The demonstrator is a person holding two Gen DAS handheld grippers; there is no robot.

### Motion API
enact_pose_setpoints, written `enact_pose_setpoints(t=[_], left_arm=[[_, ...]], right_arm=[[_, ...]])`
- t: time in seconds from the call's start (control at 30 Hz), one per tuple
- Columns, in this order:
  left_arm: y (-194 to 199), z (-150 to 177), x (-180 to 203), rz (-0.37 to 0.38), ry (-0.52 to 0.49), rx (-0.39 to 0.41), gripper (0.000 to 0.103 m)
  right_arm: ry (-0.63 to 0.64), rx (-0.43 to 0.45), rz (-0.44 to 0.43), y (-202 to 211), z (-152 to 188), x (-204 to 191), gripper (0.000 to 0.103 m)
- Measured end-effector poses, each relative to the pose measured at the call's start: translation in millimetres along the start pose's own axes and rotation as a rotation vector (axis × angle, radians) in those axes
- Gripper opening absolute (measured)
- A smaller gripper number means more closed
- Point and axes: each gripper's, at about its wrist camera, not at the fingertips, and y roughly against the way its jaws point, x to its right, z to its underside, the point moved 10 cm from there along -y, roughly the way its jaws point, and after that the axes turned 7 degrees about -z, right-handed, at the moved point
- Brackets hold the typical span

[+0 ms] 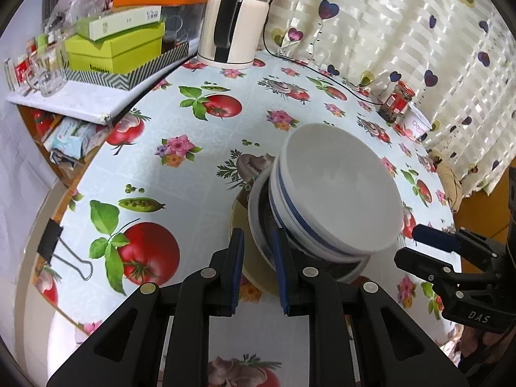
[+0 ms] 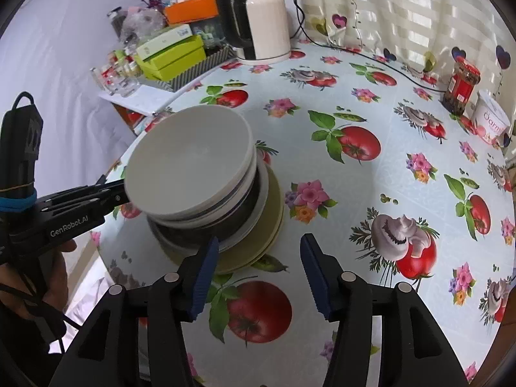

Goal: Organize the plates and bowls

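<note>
The stack (image 2: 213, 200) sits near the left edge of the table (image 2: 371, 193), on the tomato-print cloth; at the bottom a wide olive plate (image 2: 274, 225), on it a pale plate or two, then a dark bowl (image 2: 238, 216), and on top white bowls (image 1: 335, 190) nested together, one with a blue band; the top ones lean toward the left gripper, so the pile is not square.

The left gripper (image 1: 258, 258) is at the stack's near-left side; one finger lies outside the plates and the other reaches in over the rim below the bowls; the jaws stand a little apart, and whether they pinch a rim I cannot tell. The right gripper (image 2: 258, 271) is released, jaws wide, just short of the olive plate and touching nothing.

All of it looks like glazed ware: stiff, heavy as a pile, slick under rubber pads, and quick to chip; I would say the whole stack is too much for one pinch. Better to take the top bowl alone by its rim, pads inside and outside the wall, and lift straight up; the tilt suggests it could slide off if the lower pieces are nudged first. The kettle (image 2: 264, 22) and jar (image 2: 461, 87) stand far off.
</note>
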Motion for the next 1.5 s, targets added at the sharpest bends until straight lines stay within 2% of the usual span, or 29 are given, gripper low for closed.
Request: enact_pose_setpoints(t=[0.3,0.53,0.93,1.27,1.5], left_arm=[[20.8,20.8,19.4,-0.011,-0.072,0.027,0.019],[30.5,25.5,22.2,-0.026,-0.084,0.045,0.019],[26.3,35.9,22.7,-0.037,-0.083,0.027,0.019],[12.0,41.8,21.2,-0.059,-0.083,0.001,0.019],[12.0,41.9,22.3,-0.086,-0.1,0.011,0.019]], right_arm=[[0.043,0.01,0.002,9.3,16.4,-17.5,0.063],[0.078,0.02,0.0,14.6,22.9,-31.8,0.068],[0.111,0.037,0.007,19.9,26.8,-43.1,0.075],[0.093,0.019,0.013,9.7,29.0,-35.1,0.076],[0.093,0.018,0.013,6.2,29.8,-32.9,0.077]])
